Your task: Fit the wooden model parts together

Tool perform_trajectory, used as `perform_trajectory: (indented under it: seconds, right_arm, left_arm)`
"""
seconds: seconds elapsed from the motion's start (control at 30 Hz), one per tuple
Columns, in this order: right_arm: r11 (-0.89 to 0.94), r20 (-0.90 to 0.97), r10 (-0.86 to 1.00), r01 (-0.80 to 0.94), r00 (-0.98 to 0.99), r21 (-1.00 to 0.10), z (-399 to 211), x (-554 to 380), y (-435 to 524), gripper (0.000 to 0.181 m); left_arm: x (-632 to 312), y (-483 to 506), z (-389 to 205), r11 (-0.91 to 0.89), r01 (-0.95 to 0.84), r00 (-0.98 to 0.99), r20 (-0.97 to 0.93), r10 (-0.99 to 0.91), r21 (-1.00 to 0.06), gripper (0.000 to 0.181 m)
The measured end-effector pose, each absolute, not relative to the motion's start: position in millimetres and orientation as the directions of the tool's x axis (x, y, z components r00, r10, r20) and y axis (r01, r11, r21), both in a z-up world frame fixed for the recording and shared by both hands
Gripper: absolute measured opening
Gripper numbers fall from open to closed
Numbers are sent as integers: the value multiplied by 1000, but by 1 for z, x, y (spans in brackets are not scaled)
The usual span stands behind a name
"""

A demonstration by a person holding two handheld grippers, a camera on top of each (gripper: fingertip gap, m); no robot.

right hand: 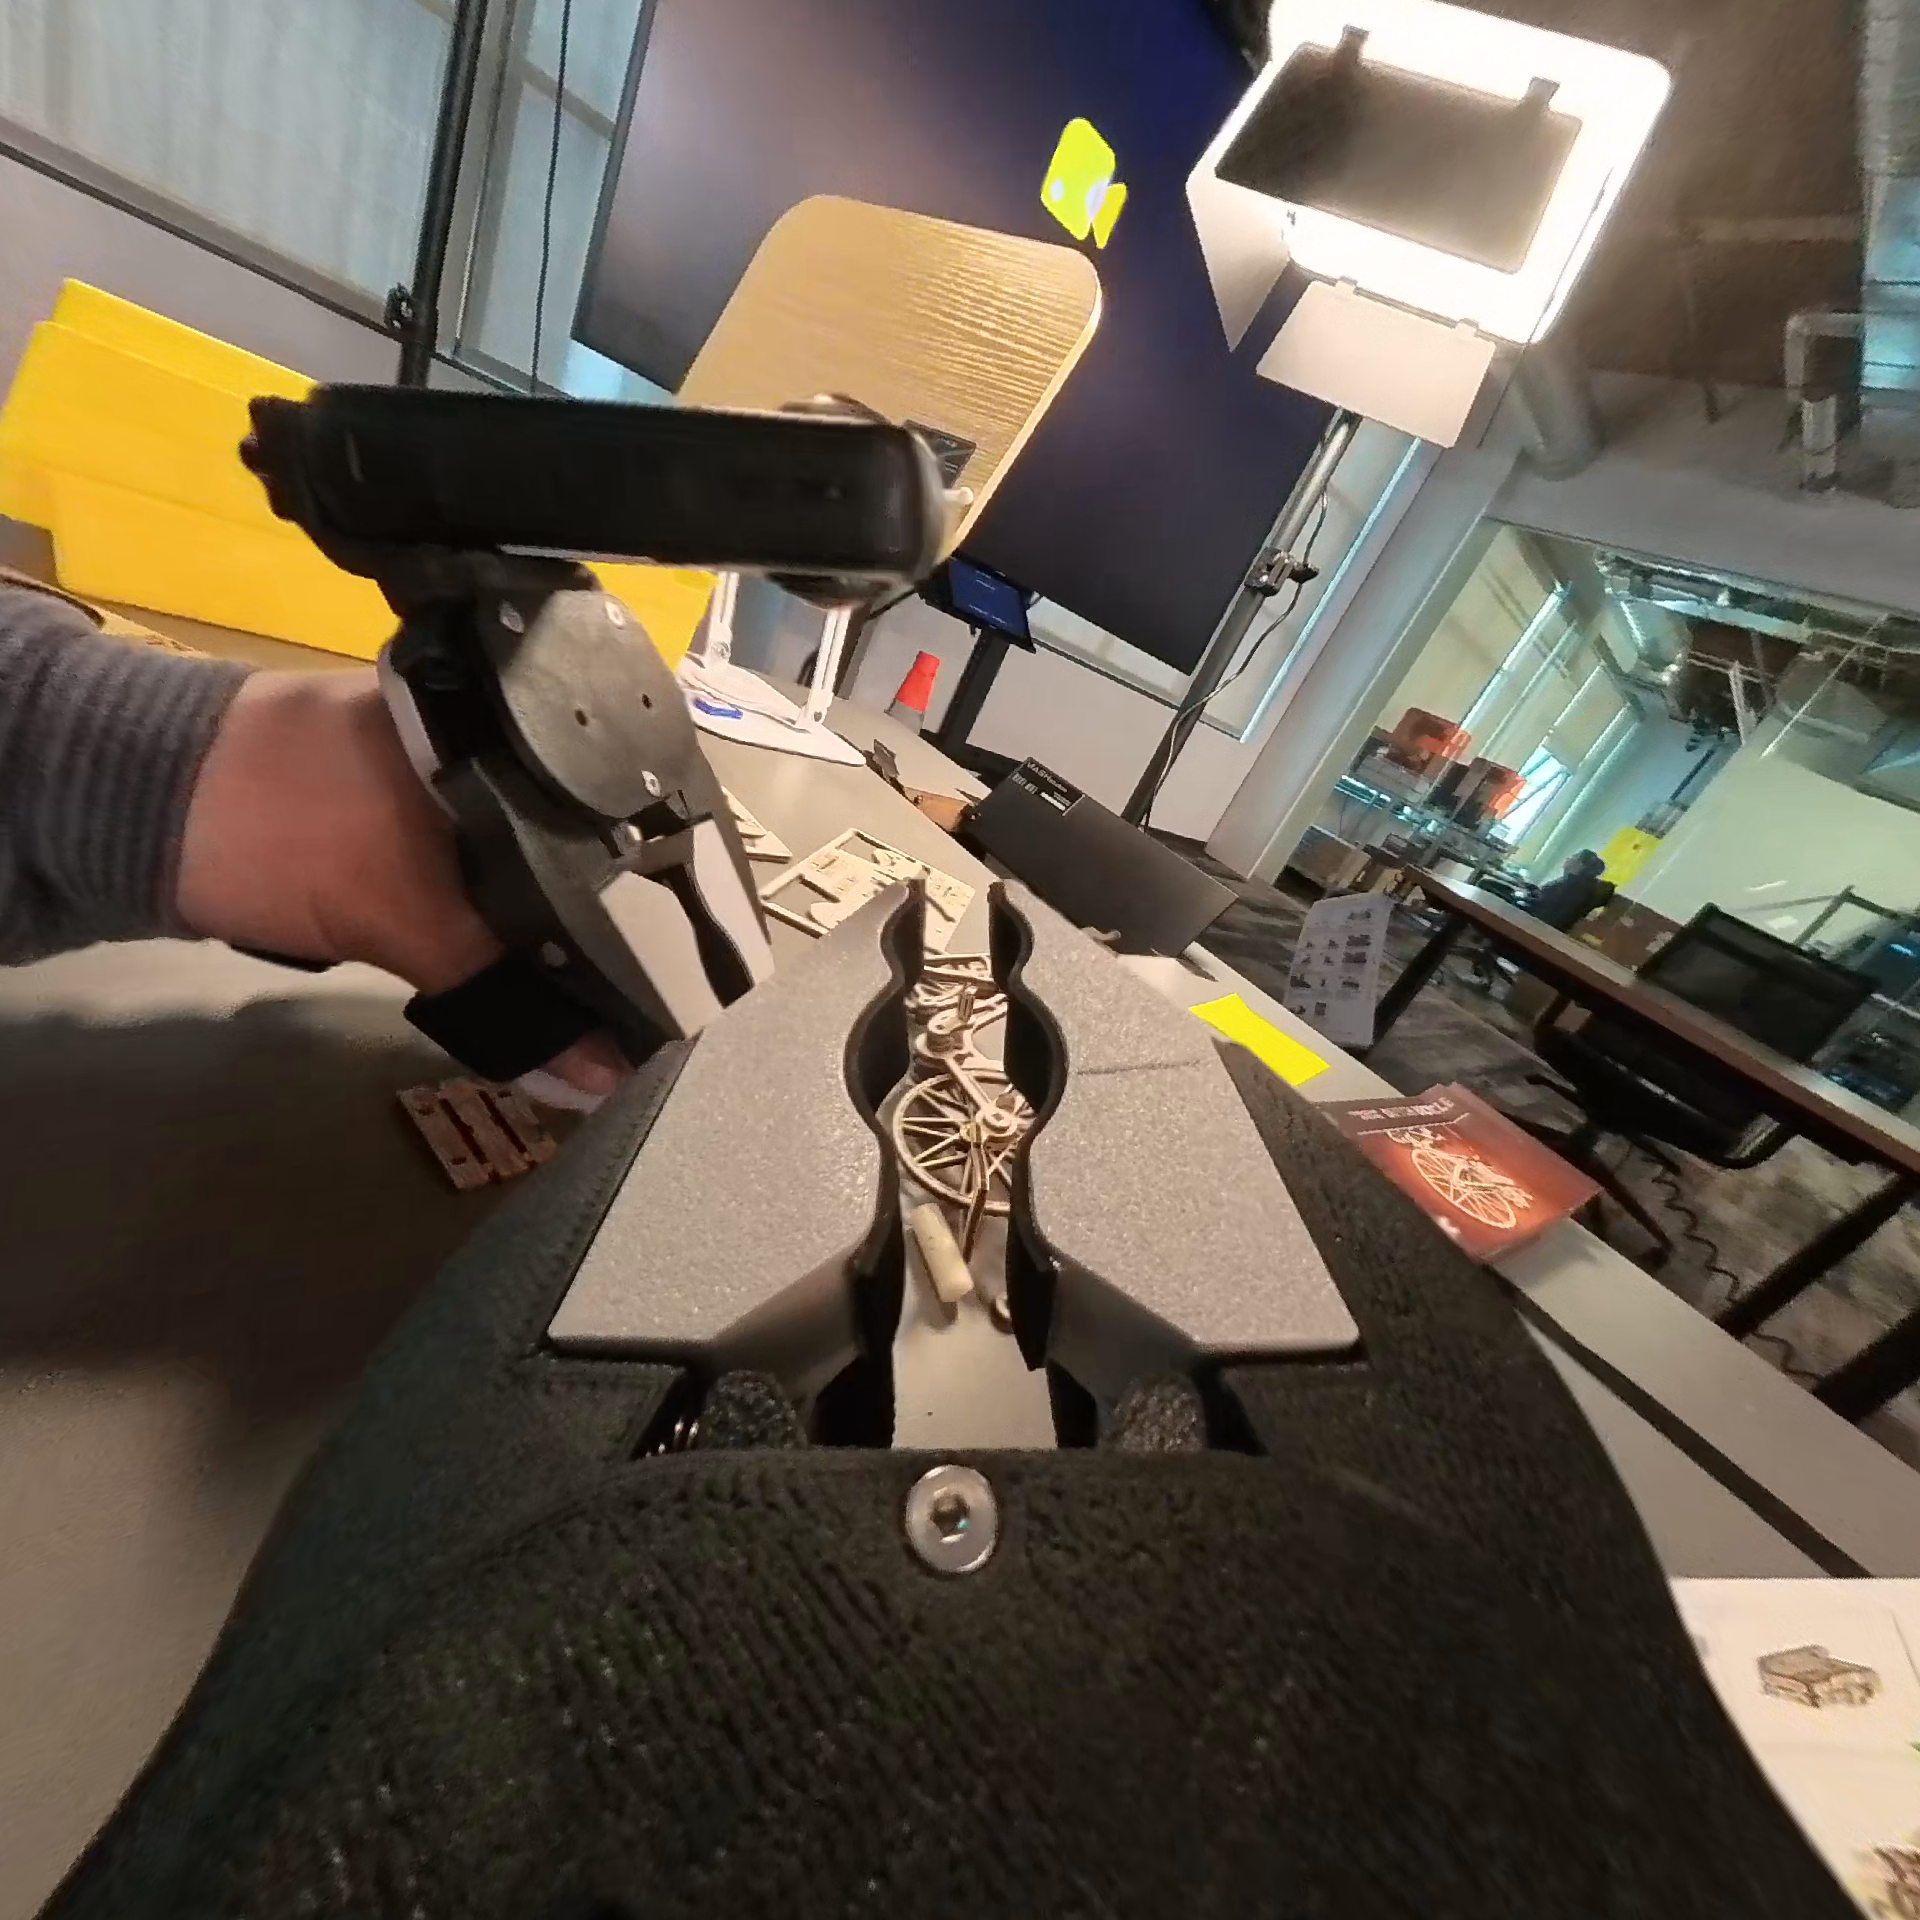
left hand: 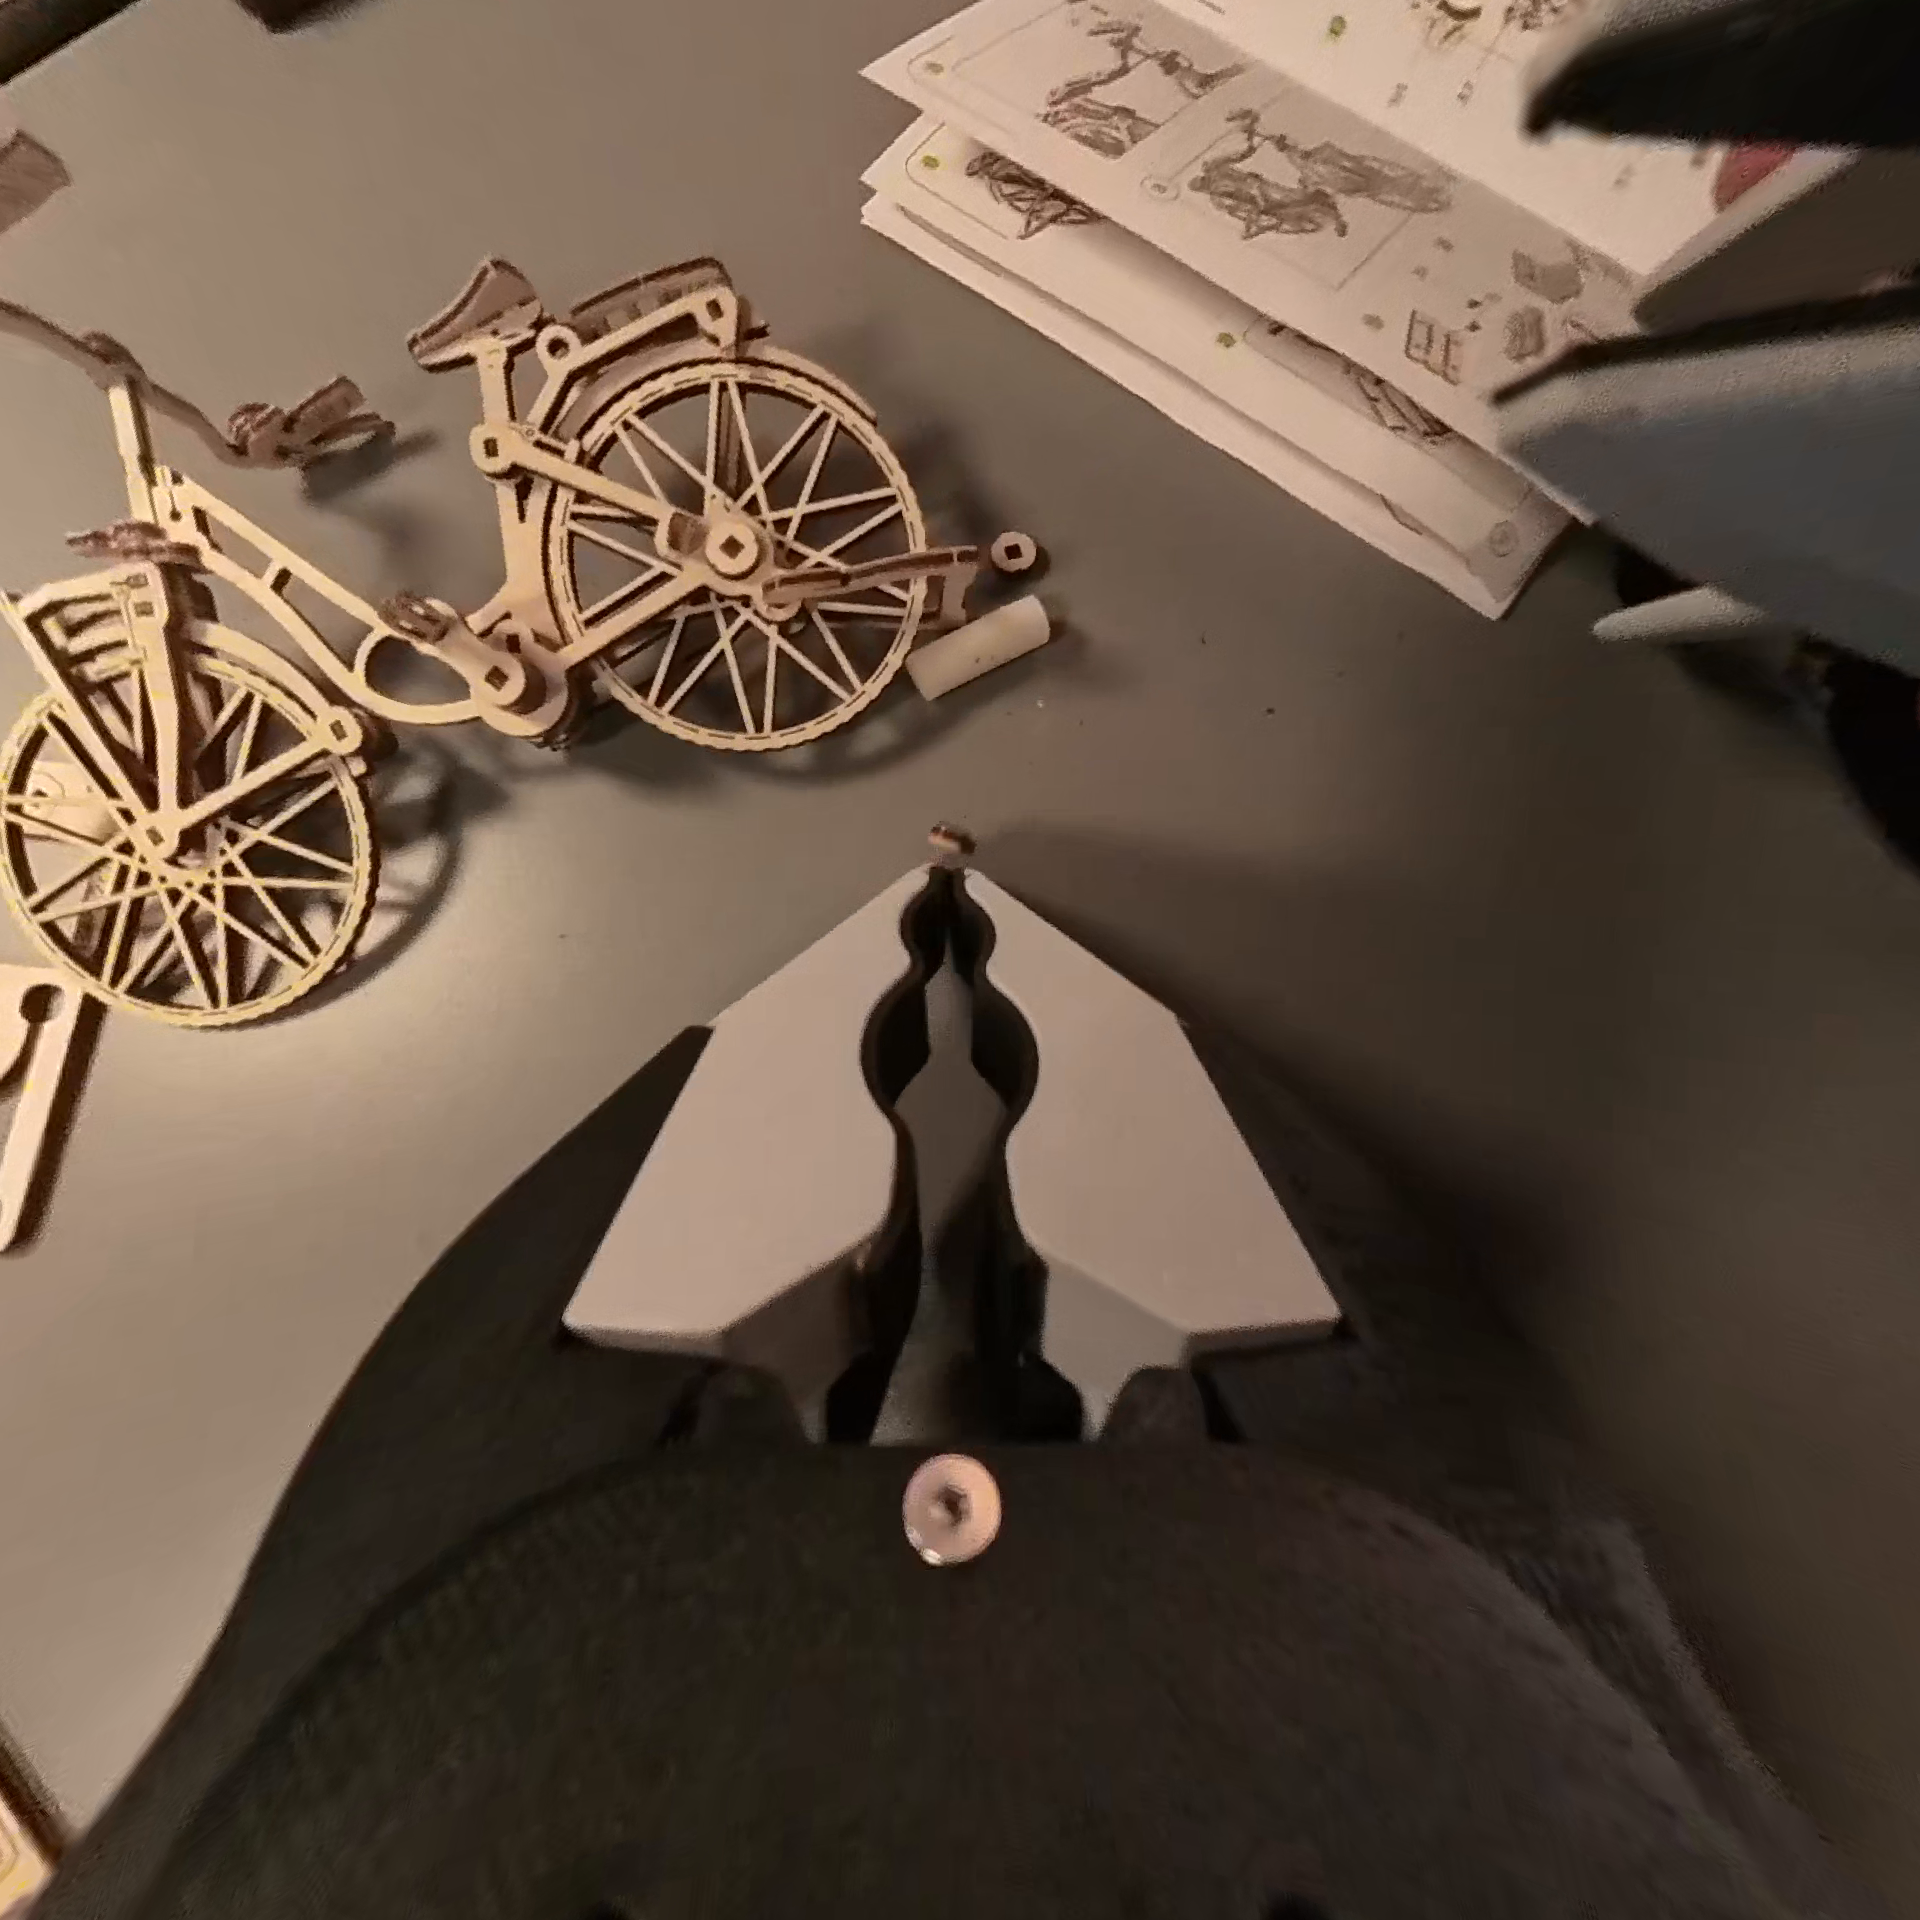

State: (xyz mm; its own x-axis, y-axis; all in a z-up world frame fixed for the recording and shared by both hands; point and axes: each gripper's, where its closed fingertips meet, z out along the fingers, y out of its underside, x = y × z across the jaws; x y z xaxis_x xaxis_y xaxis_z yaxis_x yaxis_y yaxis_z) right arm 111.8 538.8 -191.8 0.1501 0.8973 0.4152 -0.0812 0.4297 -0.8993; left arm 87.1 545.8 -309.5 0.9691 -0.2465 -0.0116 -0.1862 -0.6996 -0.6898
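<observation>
A wooden bicycle model (left hand: 623,540) lies on its side on the grey table (left hand: 1351,935), with a short white cylinder (left hand: 982,649) by its rear wheel. My left gripper (left hand: 945,878) is shut, and a tiny wooden piece (left hand: 951,840) sticks out from its fingertips. In the right wrist view a hand holds the left gripper (right hand: 717,997) above the table, with its tips partly hidden. My right gripper (right hand: 956,899) is open a little with nothing between its tips. Through the gap I see the bicycle (right hand: 961,1101) and the cylinder (right hand: 943,1257). The right gripper (left hand: 1714,312) shows blurred in the left wrist view.
An open instruction booklet (left hand: 1247,260) lies beyond the bicycle. A flat wooden part (left hand: 31,1091) lies at the left. A wooden part sheet (right hand: 862,883), a black box (right hand: 1101,862), a brown slotted piece (right hand: 473,1132), a yellow note (right hand: 1257,1029) and a red-brown booklet (right hand: 1455,1164) are on the table. The left gripper's tips are roughly 12 cm from the right gripper's. The right gripper is farther from the short white cylinder (left hand: 982,649), some 11 cm, than the left, some 4 cm. The right camera catches it too, in the right wrist view (right hand: 935,1244).
</observation>
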Motion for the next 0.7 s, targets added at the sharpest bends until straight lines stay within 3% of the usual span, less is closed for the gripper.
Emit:
perform_trajectory:
  seconds: [0.17, 0.23, 0.3, 0.4, 0.57, 0.7]
  right_arm:
    - [287, 279, 958, -159, 71, -945, -185, 117, 535, 10]
    - [247, 236, 968, -154, 84, -957, -184, 118, 541, 11]
    - [255, 239, 964, -149, 118, -955, -183, 119, 545, 11]
    - [301, 282, 949, -140, 139, -943, -183, 119, 544, 10]
    - [284, 262, 953, -147, 153, -947, -182, 121, 549, 10]
    - [257, 234, 960, -147, 156, -955, -183, 121, 554, 10]
  left_arm:
    - [91, 539, -273, -516, -111, 955, 53, -292, -850, 0]
    - [87, 534, -267, -485, -127, 952, 30, -304, -865, 0]
    - [89, 534, -271, -515, -139, 938, 53, -341, -846, 1]
    - [96, 540, -284, -592, -220, 893, 84, -443, -775, 28]
    - [98, 540, -292, -439, -575, 636, -40, -771, -691, 28]
    - [96, 540, -296, -432, -643, 542, 23, -840, -633, 41]
